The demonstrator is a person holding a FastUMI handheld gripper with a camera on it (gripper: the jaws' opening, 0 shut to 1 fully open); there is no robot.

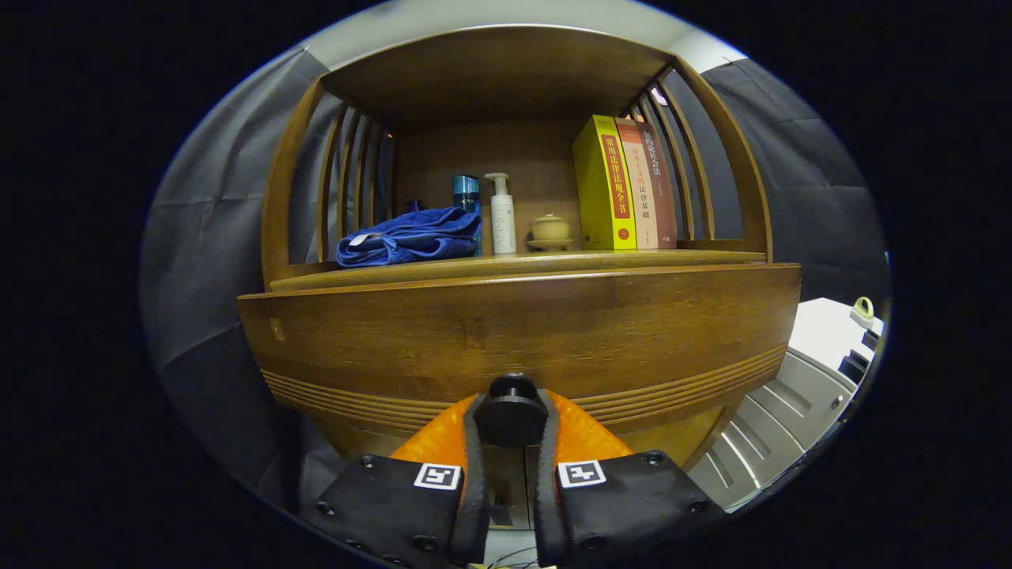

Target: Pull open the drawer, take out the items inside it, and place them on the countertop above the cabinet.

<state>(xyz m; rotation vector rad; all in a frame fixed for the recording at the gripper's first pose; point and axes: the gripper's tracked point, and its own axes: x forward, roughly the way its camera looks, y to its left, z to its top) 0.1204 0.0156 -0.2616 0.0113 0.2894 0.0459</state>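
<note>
1. Your gripper (511, 419) pinches the knob (511, 399) with both fingers, on the drawer (522, 336) front.
2. Pull straight; a sideways pull could slip off the knob.
3. A jerk could topple the bottle (502, 215) or books (624, 186).

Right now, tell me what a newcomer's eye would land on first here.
First the gripper, its jaws closed on the dark round knob of the wide wooden drawer. Next, on the countertop above it: a crumpled blue towel to the left, a white pump bottle in the middle, and a yellow book standing upright to the right.
</note>
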